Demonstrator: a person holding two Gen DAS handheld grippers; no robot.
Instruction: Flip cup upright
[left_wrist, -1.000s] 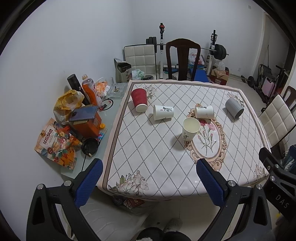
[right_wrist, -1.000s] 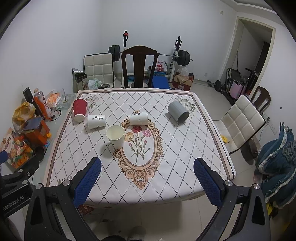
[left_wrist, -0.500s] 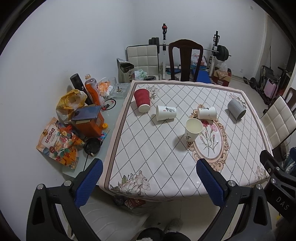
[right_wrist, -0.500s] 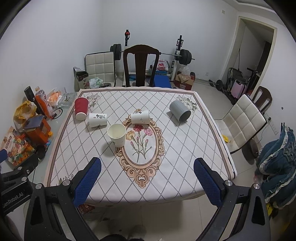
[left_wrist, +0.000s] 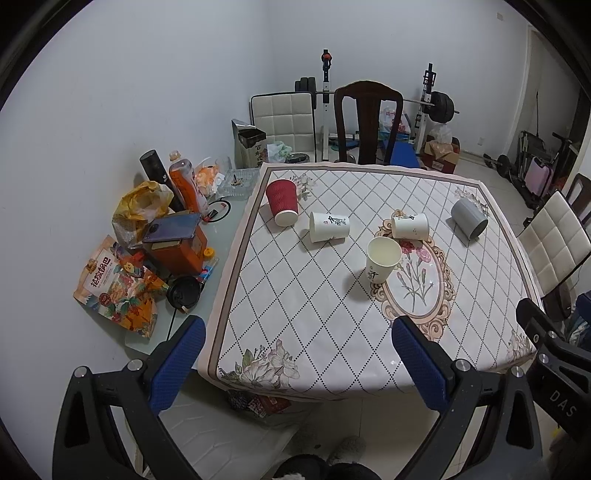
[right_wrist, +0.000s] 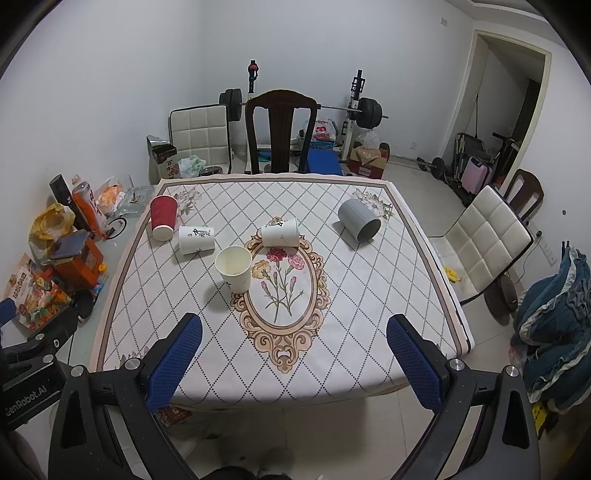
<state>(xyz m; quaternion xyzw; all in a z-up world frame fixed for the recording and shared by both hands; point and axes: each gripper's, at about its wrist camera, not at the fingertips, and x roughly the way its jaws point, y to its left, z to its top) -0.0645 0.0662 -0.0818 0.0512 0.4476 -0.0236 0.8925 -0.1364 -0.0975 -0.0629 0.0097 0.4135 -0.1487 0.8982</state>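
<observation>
On the patterned tablecloth (left_wrist: 295, 295) (right_wrist: 354, 295), one white paper cup (left_wrist: 382, 264) (right_wrist: 234, 268) stands upright. A red ribbed cup (left_wrist: 282, 203) (right_wrist: 163, 217), two white paper cups (left_wrist: 328, 226) (left_wrist: 410, 226) (right_wrist: 196, 239) (right_wrist: 279, 232) and a grey cup (left_wrist: 468, 218) (right_wrist: 359, 219) lie on their sides. My left gripper (left_wrist: 299, 363) and right gripper (right_wrist: 295, 363) are both open and empty, held back over the table's near edge, far from all cups.
A cluttered side table (left_wrist: 221, 229) at the left holds bottles, snack bags and an orange box (left_wrist: 181, 247). A dark wooden chair (right_wrist: 280, 133) stands behind the table, a white padded chair (right_wrist: 484, 240) at the right. Gym weights line the back wall.
Both grippers have drawn back and up from the table, so the cups look smaller and farther. No cup has moved.
</observation>
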